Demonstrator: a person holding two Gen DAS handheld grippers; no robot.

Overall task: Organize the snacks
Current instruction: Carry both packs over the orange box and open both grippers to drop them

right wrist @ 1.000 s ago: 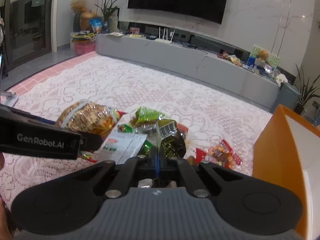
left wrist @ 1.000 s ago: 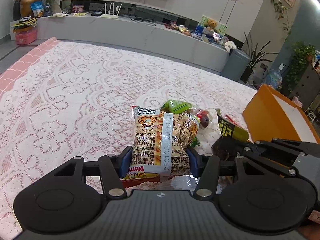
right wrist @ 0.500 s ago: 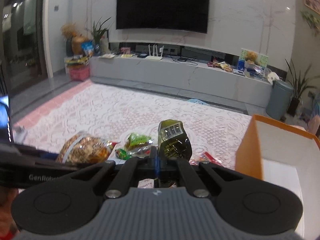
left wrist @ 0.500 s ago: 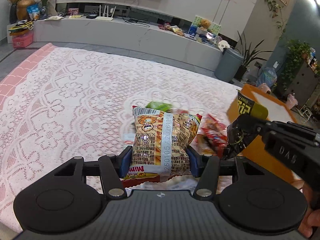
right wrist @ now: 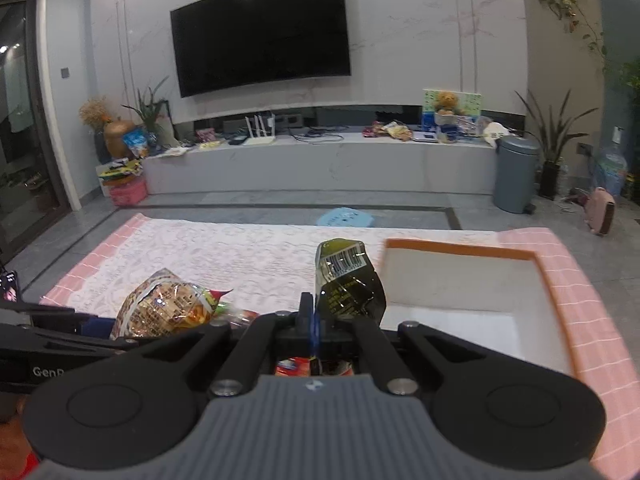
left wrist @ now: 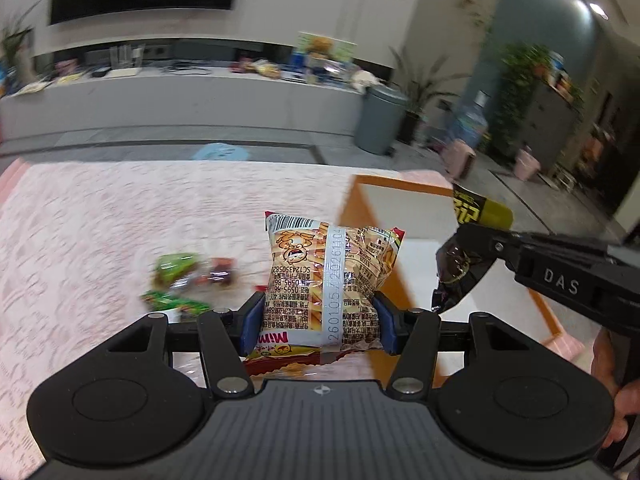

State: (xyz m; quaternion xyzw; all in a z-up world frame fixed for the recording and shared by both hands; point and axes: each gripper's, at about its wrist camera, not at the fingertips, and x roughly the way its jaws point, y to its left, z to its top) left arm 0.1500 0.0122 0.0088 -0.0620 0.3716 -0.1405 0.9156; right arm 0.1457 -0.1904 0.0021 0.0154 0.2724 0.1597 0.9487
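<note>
Left claw (left wrist: 320, 316) clamps an orange snack bag (left wrist: 332, 276). Right claw (right wrist: 314, 320), pinched together, grips a dark green packet (right wrist: 348, 280) near an orange box (right wrist: 460, 254).

Wall-mounted television (right wrist: 262, 32) above long grey console (right wrist: 320, 168).

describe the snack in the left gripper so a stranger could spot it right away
Start at the orange box on the lace-covered table. Just left of its near corner, the left gripper clamps a puffy orange packet. Unlike the dark green packet beside it, it shows a cartoon face and barcode.
</note>
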